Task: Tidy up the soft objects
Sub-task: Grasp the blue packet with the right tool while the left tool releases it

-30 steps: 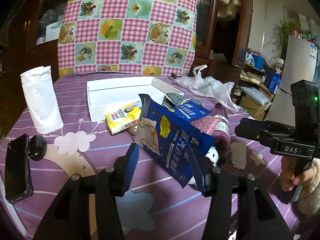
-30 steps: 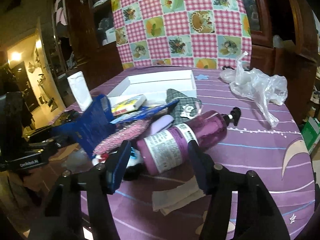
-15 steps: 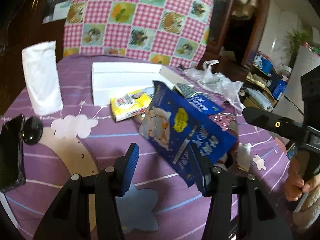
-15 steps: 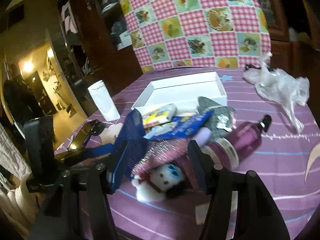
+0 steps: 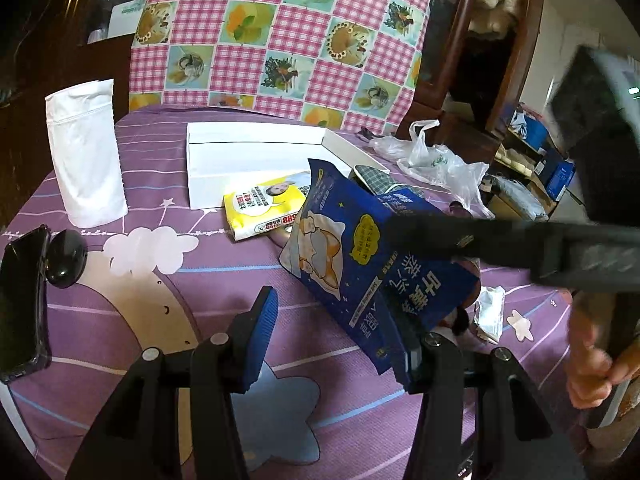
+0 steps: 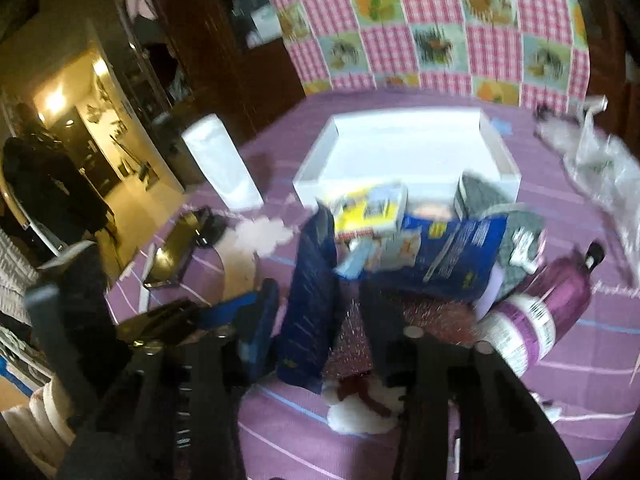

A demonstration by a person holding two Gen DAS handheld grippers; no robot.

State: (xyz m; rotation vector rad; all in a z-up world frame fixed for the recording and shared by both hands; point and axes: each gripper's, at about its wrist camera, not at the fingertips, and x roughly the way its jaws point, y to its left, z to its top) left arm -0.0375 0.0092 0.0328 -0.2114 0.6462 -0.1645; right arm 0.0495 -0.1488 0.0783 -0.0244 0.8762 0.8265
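A blue soft pack with a cartoon cat (image 5: 360, 264) leans in a pile on the purple tablecloth; it also shows in the right wrist view (image 6: 312, 304). My left gripper (image 5: 336, 340) is open, its right finger at the pack's lower edge. My right gripper (image 6: 320, 320) is open and straddles the blue pack and a glittery pink item (image 6: 352, 344) over a small white plush (image 6: 360, 408). The view is blurred. A yellow tissue pack (image 5: 264, 208) and a grey plaid cloth item (image 5: 372, 176) lie in the pile. The white box (image 5: 248, 156) stands behind.
A purple pump bottle (image 6: 548, 308) lies at the pile's right. A white pouch (image 5: 86, 156) stands at the left, with a phone (image 5: 20, 300) near the edge. A clear plastic bag (image 5: 440, 160) lies at the back right. A checked cushion (image 5: 280, 36) stands behind.
My right gripper has swung left and down over the pile, now reaching across the blue pack. My left gripper has edged closer to the pack.
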